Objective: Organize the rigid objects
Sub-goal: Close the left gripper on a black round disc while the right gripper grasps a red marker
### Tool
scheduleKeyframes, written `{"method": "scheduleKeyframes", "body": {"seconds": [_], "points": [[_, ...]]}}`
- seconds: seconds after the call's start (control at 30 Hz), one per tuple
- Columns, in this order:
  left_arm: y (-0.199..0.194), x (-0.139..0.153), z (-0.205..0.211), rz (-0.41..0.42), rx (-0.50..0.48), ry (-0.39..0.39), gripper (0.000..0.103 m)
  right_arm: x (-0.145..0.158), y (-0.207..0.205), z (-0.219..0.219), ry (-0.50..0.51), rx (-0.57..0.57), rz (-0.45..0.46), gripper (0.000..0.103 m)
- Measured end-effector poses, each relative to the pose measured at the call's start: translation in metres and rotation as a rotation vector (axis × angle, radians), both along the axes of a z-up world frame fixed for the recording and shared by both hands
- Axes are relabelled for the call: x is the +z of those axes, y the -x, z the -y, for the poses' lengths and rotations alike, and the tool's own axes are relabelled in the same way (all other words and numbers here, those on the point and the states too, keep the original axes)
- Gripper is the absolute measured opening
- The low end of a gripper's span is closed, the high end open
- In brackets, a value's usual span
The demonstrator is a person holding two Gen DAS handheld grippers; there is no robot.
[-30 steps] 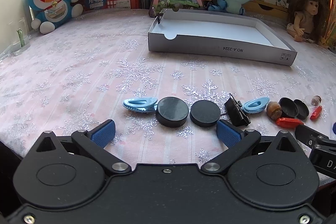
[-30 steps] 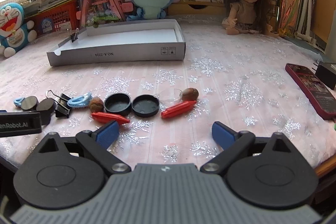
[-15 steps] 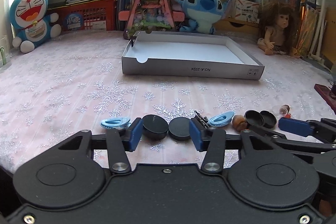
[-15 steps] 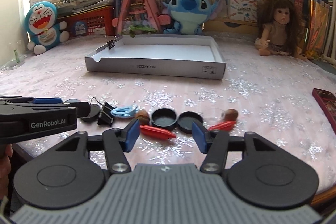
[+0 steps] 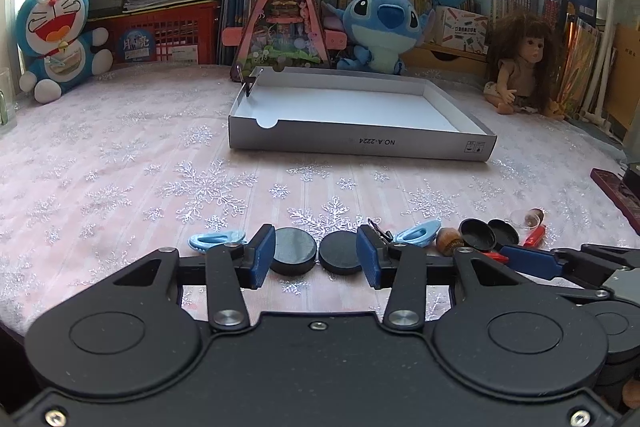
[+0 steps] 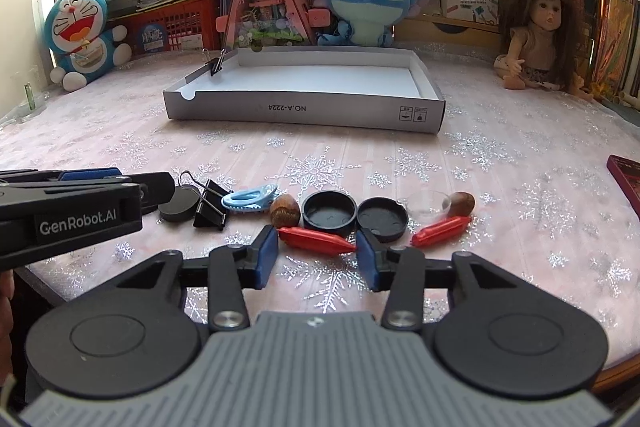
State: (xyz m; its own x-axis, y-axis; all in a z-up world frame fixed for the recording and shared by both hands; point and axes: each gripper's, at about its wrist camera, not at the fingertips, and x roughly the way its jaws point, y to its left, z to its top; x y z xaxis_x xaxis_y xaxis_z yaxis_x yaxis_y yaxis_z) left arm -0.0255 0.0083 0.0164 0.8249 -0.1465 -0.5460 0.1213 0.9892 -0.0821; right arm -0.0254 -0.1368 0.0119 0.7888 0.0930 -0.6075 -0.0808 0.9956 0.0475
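Ahead of our left tool (image 5: 316,261), just outside its left pad, lay a light blue clip (image 5: 216,239) on the pink snowflake tabletop (image 5: 120,167). Between the blue pads sat two black discs (image 5: 293,256) side by side; the pads flanked the pair closely, though we could not tell whether they pressed on them. Just outside the right pad stood a black binder clip (image 6: 210,205), then a second blue clip (image 5: 416,231) and a brown nut (image 5: 447,241). Far ahead of both tools, well apart from the row, lay the shallow white box (image 5: 360,143), with another binder clip (image 6: 216,65) pinched on its far left rim.

Our right tool (image 6: 316,259) was closing, its pads on either side of a red pen-like piece (image 6: 316,241) that lay tilted just ahead of them, not yet pressed. Beyond that piece sat two black caps (image 6: 329,211), rims up and nearly touching. To the right of the tool lay a second red piece (image 6: 440,231), with a clear cup (image 6: 428,203) and another nut (image 6: 462,203) just behind it. At the far right tabletop edge lay a dark red book (image 6: 626,183).
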Motion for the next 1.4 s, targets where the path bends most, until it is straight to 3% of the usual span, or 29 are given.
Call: {"method": "scheduleKeyframes", "body": {"seconds": [0.5, 0.73, 0.8, 0.9, 1.0, 1.1, 1.4], "points": [[-0.004, -0.003, 0.012, -0.034, -0.079, 0.003, 0.042, 0.004, -0.002, 0.015, -0.041, -0.058, 0.018, 0.048], [-0.007, -0.007, 0.009, -0.036, -0.058, -0.001, 0.040, 0.004, -0.002, 0.017, -0.043, -0.070, 0.022, 0.048], [-0.007, -0.006, 0.007, -0.036, -0.053, -0.014, 0.037, 0.004, -0.002, 0.017, -0.043, -0.076, 0.024, 0.048], [-0.004, -0.005, 0.004, -0.045, -0.064, -0.029, 0.025, 0.005, -0.002, 0.018, -0.048, -0.085, 0.024, 0.048], [-0.003, -0.005, -0.001, -0.092, -0.121, 0.034, 0.020, 0.004, -0.002, 0.020, -0.053, -0.091, 0.021, 0.048], [-0.004, -0.009, 0.001, -0.122, -0.145, 0.039, 0.019, 0.003, -0.002, 0.020, -0.054, -0.095, 0.019, 0.048], [-0.017, -0.013, 0.005, -0.083, -0.092, 0.019, 0.024, 0.003, -0.002, 0.020, -0.052, -0.100, 0.021, 0.048]]}}
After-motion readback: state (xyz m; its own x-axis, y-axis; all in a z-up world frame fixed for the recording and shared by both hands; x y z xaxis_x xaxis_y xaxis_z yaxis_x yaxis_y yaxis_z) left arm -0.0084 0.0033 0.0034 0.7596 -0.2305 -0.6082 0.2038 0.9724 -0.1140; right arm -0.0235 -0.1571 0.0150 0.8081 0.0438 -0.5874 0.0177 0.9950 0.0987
